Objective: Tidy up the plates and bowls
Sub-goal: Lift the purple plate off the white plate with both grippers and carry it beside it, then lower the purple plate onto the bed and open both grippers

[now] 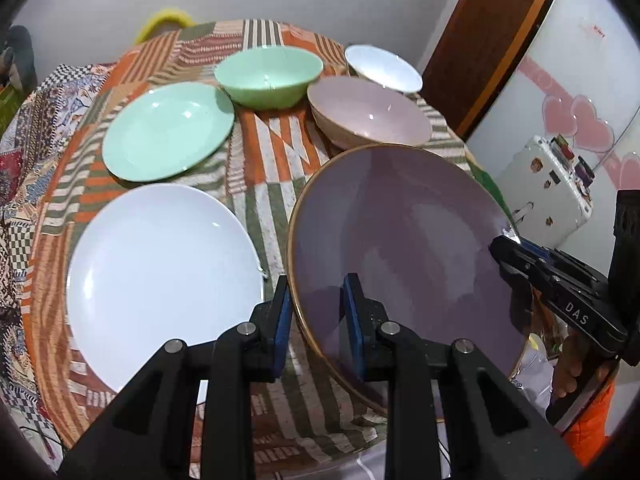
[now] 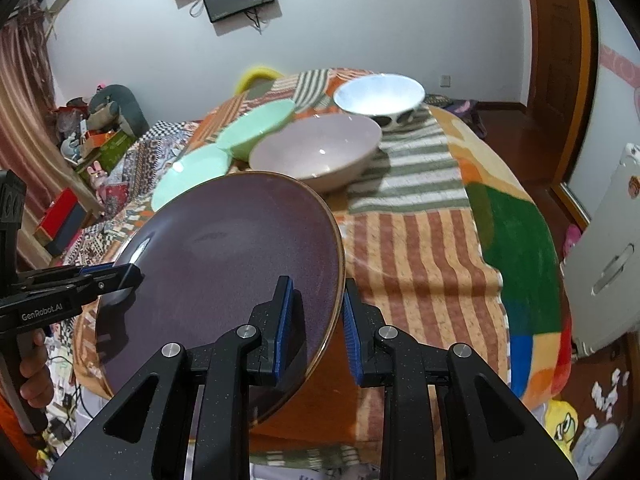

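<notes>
A large purple plate (image 1: 400,248) with a gold rim is tilted up off the table; it also shows in the right wrist view (image 2: 224,264). My left gripper (image 1: 316,320) straddles its left rim, and my right gripper (image 2: 316,320) straddles its right rim; both look closed on the rim. The right gripper shows in the left wrist view (image 1: 504,248); the left gripper shows in the right wrist view (image 2: 128,276). A white plate (image 1: 160,280), green plate (image 1: 168,132), green bowl (image 1: 268,76), pink bowl (image 1: 368,112) and white bowl (image 1: 384,68) sit on the table.
The round table has a striped patchwork cloth (image 1: 264,152). A wooden door (image 1: 496,40) and a white case (image 1: 548,188) stand to the right. Clutter lies on the floor at the left in the right wrist view (image 2: 92,140).
</notes>
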`<state>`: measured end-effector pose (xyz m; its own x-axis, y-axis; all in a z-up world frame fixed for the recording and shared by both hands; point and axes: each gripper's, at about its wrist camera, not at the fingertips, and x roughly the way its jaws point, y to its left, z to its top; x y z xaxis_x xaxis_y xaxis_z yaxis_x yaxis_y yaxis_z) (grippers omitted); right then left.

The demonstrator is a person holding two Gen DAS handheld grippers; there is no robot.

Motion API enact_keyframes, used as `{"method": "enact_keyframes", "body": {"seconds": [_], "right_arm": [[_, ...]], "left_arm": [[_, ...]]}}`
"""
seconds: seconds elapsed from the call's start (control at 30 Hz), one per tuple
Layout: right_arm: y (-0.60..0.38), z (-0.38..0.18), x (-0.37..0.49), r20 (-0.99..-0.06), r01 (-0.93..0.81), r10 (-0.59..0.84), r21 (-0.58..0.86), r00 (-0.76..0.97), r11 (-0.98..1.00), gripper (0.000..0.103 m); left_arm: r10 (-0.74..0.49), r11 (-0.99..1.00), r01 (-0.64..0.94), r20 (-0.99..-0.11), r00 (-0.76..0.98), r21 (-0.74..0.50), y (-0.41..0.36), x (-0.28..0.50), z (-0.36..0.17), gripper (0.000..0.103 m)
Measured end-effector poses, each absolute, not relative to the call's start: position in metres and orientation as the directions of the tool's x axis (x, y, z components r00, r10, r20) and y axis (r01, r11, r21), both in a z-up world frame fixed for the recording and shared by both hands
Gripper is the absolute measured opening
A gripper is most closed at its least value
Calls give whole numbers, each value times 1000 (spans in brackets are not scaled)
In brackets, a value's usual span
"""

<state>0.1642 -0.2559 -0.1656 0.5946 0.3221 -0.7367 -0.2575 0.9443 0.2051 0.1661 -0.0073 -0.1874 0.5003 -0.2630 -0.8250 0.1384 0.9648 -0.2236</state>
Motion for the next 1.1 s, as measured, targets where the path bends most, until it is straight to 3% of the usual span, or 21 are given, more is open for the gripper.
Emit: {"method": "enact_keyframes", "body": {"seconds": [0.67, 1.1], "right_arm": [[-273, -206, 186, -792, -205, 321, 250, 518, 946, 22], [-271, -214, 190, -811, -211, 315, 241, 492, 948, 24]], "left_arm": [[-216, 975, 125, -894, 393, -181, -28, 206, -238, 25], [-166, 983, 139, -905, 392, -120, -36, 205, -241, 26]]}}
